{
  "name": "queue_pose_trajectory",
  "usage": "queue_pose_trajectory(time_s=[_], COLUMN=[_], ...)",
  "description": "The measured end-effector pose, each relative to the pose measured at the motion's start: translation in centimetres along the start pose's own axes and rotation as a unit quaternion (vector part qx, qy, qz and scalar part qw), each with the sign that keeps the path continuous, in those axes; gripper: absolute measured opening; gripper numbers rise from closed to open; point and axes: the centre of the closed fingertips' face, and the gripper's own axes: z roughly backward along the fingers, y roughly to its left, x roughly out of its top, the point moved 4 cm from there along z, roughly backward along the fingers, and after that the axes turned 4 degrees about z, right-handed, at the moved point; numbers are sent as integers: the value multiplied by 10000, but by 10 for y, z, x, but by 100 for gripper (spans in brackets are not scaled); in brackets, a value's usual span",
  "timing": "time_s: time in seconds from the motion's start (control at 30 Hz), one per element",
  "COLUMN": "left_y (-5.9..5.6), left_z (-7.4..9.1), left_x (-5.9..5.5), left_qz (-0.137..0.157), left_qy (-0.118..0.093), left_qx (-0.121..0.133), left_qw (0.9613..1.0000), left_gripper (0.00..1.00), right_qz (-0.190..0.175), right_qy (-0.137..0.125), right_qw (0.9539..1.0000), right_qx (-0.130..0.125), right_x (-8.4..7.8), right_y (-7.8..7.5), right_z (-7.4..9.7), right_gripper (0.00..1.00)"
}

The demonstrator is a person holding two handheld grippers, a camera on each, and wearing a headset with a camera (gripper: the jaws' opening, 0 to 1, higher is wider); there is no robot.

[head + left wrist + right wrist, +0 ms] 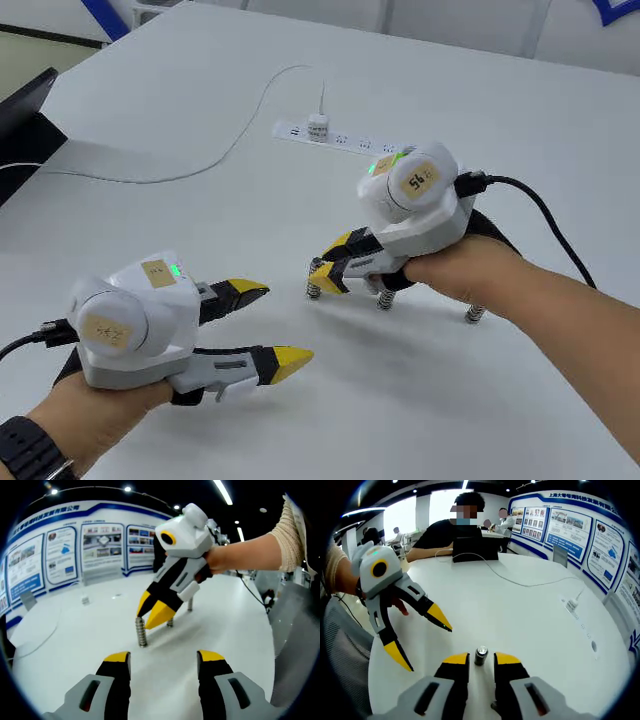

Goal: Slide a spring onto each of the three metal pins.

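Observation:
Three short metal pins stand in a row on the white table [330, 420], each with a spring on it: the left pin [314, 288], the middle pin [385, 298] and the right pin [474, 313]. My right gripper [326, 277] points down at the left pin. In the right gripper view the pin's top [480, 655] sits between the yellow tips, which stand narrowly apart with a slim gap on each side. My left gripper [270, 325] hovers wide open and holds nothing, a hand's width left of the pins. Its own view shows the sprung left pin [141, 632] under the right gripper's tips.
A white power strip [330, 135] with a plugged cable lies behind the pins. A dark laptop [20, 120] stands at the table's left edge. Across the table a person [465, 527] sits at another laptop.

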Motion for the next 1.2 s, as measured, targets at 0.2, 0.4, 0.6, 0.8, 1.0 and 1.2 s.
queue_pose_trajectory(time_s=[0.2, 0.4, 0.6, 0.8, 1.0, 1.2], left_y=[1, 0, 1, 1, 1, 1], left_z=[0, 0, 0, 1, 0, -1], left_x=[0, 1, 2, 4, 6, 6], left_qz=[34, 29, 14, 0, -36, -63], left_qy=[-9, -16, -19, -31, -33, -23], left_qx=[20, 17, 31, 45, 43, 44], left_qw=[10000, 10000, 10000, 10000, 10000, 10000], left_gripper=[55, 57, 58, 59, 60, 61], right_qz=[42, 35, -64, -227, -332, -391], right_qy=[-218, -377, -488, -658, -759, -836], right_qw=[9996, 9987, 9974, 9952, 9929, 9908], right_qx=[-156, -336, -518, -692, -854, -993], right_x=[4, 3, -5, -13, -20, -31], right_y=[-1, 0, 0, -4, -10, -10], right_z=[18, 37, 56, 72, 84, 95], right_gripper=[25, 27, 30, 32, 35, 38])
